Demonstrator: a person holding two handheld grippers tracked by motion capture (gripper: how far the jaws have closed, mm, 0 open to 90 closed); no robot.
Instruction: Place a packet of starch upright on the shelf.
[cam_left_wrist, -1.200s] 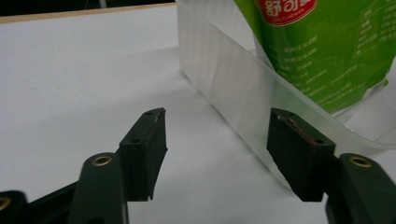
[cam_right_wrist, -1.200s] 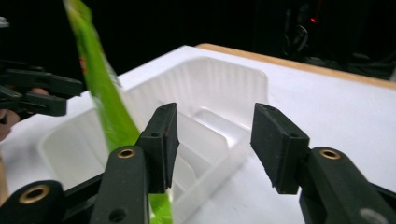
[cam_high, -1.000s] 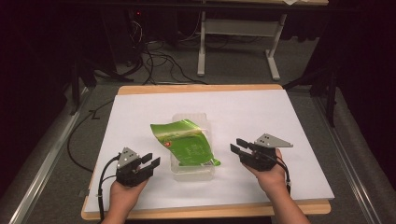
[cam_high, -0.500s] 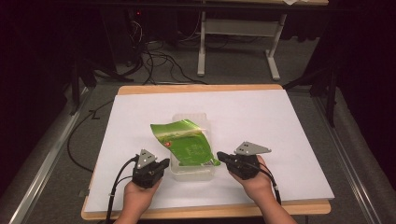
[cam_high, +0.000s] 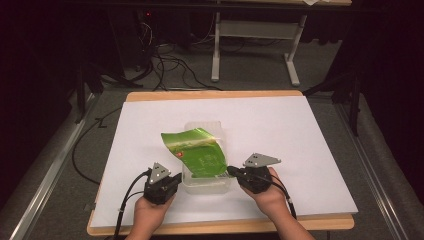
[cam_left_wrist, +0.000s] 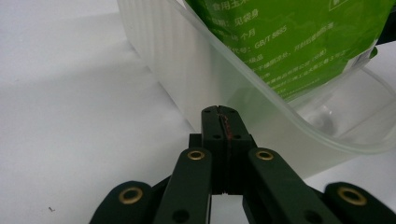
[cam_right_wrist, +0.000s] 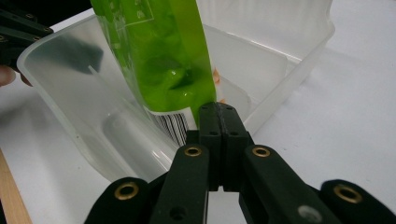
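Note:
A clear plastic container (cam_high: 218, 184) sits near the front middle of the white table top (cam_high: 300, 130), with a green printed bag (cam_high: 197, 150) lying across it and overhanging its left rim. My left gripper (cam_high: 176, 179) rests at the container's left side. Its jaws are shut with nothing between them, and the tip (cam_left_wrist: 219, 112) is against the container wall (cam_left_wrist: 187, 70) below the bag (cam_left_wrist: 289, 42). My right gripper (cam_high: 233, 172) is at the container's right side, shut and empty. Its tip (cam_right_wrist: 217, 109) is at the rim (cam_right_wrist: 70, 93), beside the bag's lower corner (cam_right_wrist: 163, 60).
The table's wooden front edge (cam_high: 220, 231) lies just under the person's wrists. Cables (cam_high: 165, 65) and a metal desk frame (cam_high: 250, 45) stand on the dark floor beyond the table. White surface stretches behind and to both sides of the container.
Both grippers have moved inward from the sides to the container. Their jaws stood open a second ago and are now shut. The container and bag have not moved.

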